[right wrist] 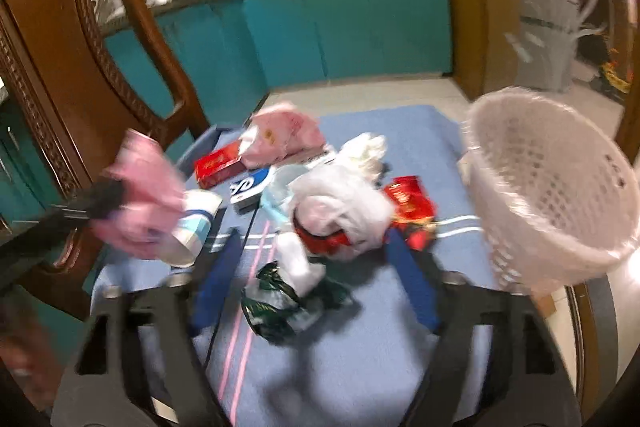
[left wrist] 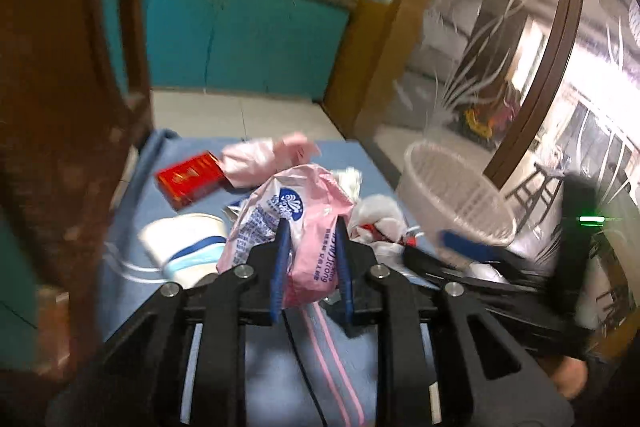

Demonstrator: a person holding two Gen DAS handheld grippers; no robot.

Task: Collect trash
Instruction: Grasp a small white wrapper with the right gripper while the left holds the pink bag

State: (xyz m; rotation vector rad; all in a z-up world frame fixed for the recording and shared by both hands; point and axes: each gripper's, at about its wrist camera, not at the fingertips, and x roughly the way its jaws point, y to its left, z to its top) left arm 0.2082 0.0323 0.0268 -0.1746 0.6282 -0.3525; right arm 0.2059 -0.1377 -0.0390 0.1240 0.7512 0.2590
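Note:
My left gripper (left wrist: 309, 227) is shut on a pink tissue pack wrapper (left wrist: 292, 223) and holds it above the blue cloth (left wrist: 136, 291); it also shows in the right wrist view (right wrist: 140, 203) at the left. My right gripper (right wrist: 312, 239) is open above a white plastic bag (right wrist: 340, 215) and a dark green wrapper (right wrist: 280, 303). A white mesh basket (right wrist: 560, 187) stands tilted at the right; it also shows in the left wrist view (left wrist: 452, 195). A paper cup (right wrist: 194, 223), red boxes (right wrist: 218, 163) and a red wrapper (right wrist: 412, 207) lie on the cloth.
A carved wooden chair (right wrist: 80, 59) stands at the left of the table. Teal cabinets (right wrist: 340, 27) are behind. A glass partition with a wooden frame (left wrist: 500, 47) is at the right. Another pink wrapper (right wrist: 288, 131) lies at the far side.

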